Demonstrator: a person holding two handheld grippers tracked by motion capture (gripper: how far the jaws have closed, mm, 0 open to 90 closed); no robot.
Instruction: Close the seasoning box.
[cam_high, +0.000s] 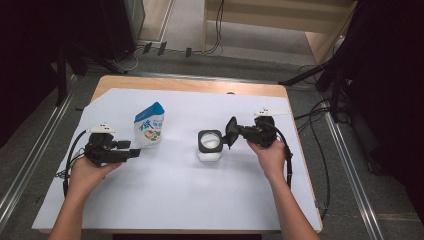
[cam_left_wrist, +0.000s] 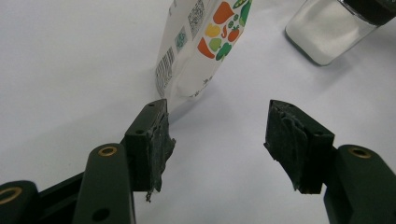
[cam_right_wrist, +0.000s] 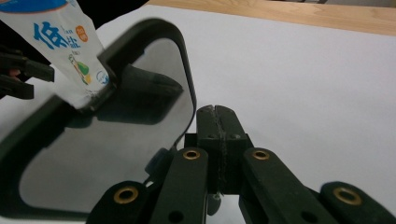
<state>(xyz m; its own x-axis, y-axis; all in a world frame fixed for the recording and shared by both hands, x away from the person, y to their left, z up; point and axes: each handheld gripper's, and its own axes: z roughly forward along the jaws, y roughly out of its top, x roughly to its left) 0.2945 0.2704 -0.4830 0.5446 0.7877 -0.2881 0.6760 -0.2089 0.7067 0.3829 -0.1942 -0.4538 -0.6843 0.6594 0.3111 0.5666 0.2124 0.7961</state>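
A white salt bag (cam_high: 149, 126) with a blue top stands left of centre on the white sheet. My left gripper (cam_high: 131, 148) lies just to its left, open, with nothing between its jaws. In the left gripper view the bag (cam_left_wrist: 196, 51) stands just past the left jaw, and the gripper (cam_left_wrist: 217, 140) gapes over bare sheet. A clear jar (cam_high: 210, 145) with a black rim sits mid-table. Its black-framed lid (cam_high: 231, 132) stands tilted up at the jar's right edge. My right gripper (cam_right_wrist: 217, 112) is shut, pads together, and the lid (cam_right_wrist: 116, 154) sits against its left side.
The white sheet (cam_high: 175, 200) covers most of a wooden table (cam_high: 190, 85). The jar (cam_left_wrist: 327, 32) lies at the upper right of the left gripper view. Past the lid in the right gripper view stands the bag (cam_right_wrist: 65, 51). Cables lie on the floor at the right (cam_high: 320, 135).
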